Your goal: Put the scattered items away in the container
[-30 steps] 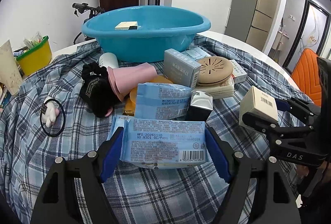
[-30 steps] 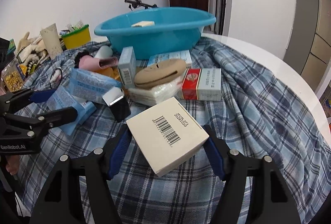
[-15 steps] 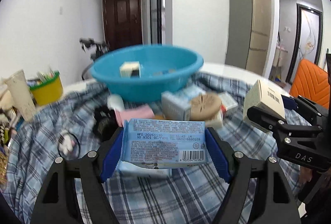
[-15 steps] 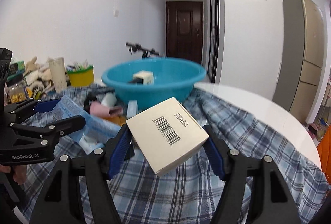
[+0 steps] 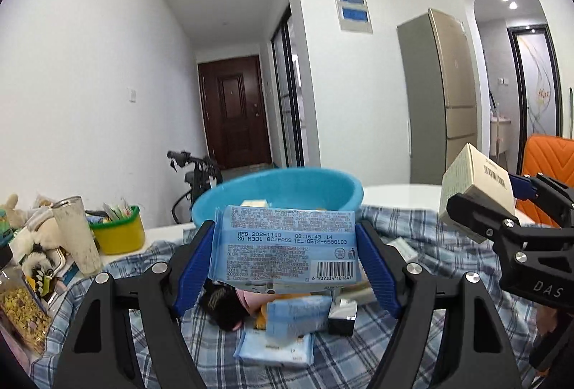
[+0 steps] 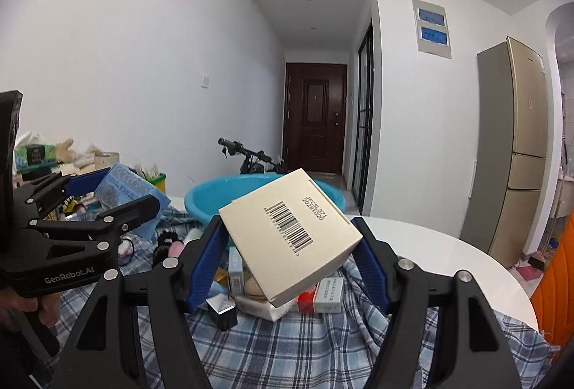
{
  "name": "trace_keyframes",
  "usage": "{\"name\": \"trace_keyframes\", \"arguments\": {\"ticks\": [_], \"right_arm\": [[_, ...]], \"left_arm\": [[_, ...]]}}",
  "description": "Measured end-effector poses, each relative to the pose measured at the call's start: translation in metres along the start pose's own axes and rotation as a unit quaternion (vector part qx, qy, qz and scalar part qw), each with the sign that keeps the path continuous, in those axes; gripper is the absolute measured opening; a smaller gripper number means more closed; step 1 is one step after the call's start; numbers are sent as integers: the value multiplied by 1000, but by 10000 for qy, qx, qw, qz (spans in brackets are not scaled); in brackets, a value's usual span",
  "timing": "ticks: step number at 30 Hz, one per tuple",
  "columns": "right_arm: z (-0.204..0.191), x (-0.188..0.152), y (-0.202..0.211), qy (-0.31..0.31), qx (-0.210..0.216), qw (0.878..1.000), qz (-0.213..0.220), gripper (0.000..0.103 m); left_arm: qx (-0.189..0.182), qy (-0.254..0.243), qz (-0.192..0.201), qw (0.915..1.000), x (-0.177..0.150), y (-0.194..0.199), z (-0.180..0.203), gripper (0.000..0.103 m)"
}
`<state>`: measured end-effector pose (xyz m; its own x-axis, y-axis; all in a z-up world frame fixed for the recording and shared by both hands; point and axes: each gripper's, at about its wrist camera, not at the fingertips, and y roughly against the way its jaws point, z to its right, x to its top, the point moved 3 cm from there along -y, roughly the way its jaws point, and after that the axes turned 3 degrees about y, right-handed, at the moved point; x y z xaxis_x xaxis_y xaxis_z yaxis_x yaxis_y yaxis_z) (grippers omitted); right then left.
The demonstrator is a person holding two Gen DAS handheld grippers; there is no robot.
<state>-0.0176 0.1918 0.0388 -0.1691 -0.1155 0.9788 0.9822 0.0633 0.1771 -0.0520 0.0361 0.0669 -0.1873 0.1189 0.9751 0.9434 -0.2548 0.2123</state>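
Blue pack [image 5: 285, 247] lengthwise across jaws, level

Both black grippers, left gripper [image 5: 287, 267] and right gripper [image 6: 288, 263], carry blue pads and silver screws (white lettering too).

blue wipes pack [image 5: 285, 247]: held aloft | beige box [image 6: 288, 238]: held tilted | blue basin [image 5: 333, 186]: on table
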Motion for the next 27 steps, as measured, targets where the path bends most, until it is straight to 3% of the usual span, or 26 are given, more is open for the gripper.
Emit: {"name": "trace_keyframes", "arguments": {"ticks": [17,27], "right_arm": [[-5,4,8,55,2,10000,-19,68],[-1,35,9,-7,-1,9997,241,68]], "left_arm": [[94,-35,-84,9999,8,13,4,79],[260,-80,-92,9996,34,7,3,79]]}}
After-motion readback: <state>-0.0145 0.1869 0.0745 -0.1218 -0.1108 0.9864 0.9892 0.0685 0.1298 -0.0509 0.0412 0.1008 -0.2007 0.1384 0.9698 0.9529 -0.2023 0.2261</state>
